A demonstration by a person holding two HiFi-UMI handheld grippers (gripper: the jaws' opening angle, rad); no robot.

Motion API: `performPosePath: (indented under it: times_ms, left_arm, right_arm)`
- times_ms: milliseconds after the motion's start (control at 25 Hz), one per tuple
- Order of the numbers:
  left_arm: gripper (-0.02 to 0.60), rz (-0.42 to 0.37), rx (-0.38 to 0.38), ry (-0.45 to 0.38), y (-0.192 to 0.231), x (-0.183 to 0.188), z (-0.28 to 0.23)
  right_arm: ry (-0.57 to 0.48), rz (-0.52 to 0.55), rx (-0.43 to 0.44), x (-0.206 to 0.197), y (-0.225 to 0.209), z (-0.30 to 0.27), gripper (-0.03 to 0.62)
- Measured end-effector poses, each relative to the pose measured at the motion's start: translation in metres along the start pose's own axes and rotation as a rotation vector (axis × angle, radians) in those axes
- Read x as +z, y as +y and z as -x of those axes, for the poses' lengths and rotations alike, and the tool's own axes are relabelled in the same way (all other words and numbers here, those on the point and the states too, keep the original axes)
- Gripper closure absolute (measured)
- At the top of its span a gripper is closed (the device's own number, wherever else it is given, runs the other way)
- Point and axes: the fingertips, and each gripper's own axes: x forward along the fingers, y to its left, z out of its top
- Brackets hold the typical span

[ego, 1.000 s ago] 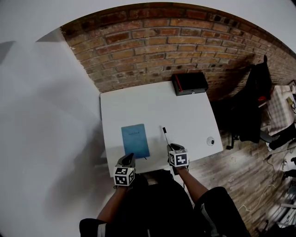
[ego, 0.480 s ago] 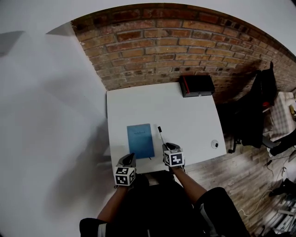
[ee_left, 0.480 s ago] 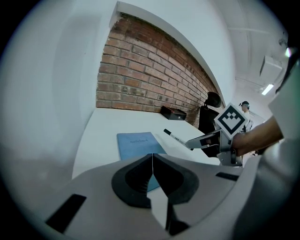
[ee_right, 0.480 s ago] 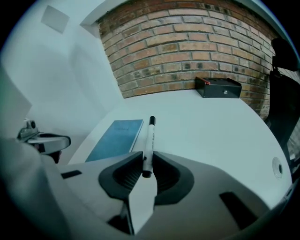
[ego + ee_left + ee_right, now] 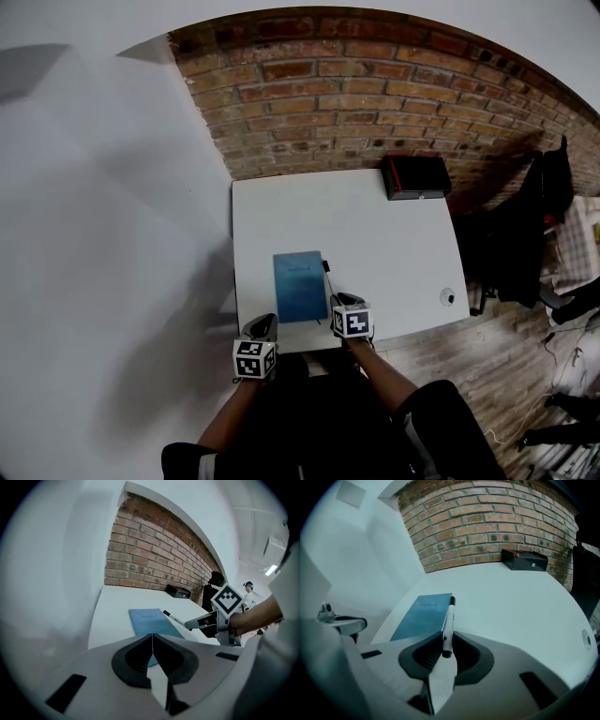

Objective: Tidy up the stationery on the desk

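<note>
Pen (image 5: 448, 620) now nearer notebook (image 5: 300, 286); right gripper (image 5: 345, 306) hides its lower end.

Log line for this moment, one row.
left tongs: shut, empty | right tongs: shut on white black-capped marker pen | blue notebook: on white desk

Brick wall (image 5: 375, 84) out back, wood floor (image 5: 487, 342) below.
Dark clothes (image 5: 558, 178) hang at the right, plain white wall (image 5: 112, 234) on the left.

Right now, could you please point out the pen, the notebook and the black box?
pen (image 5: 448, 625), right gripper view, middle of its white barrel
notebook (image 5: 300, 286), head view, centre of its cover
black box (image 5: 415, 176), head view, its top
</note>
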Motion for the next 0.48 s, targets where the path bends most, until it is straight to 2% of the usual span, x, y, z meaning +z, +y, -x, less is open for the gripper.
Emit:
performPosePath:
  times_ms: [480]
  left_arm:
    - [0.565, 0.020, -0.003, 0.023, 0.019, -0.008, 0.002]
  right_arm:
    - [0.046, -0.031, -0.038, -0.008, 0.006, -0.015, 0.513]
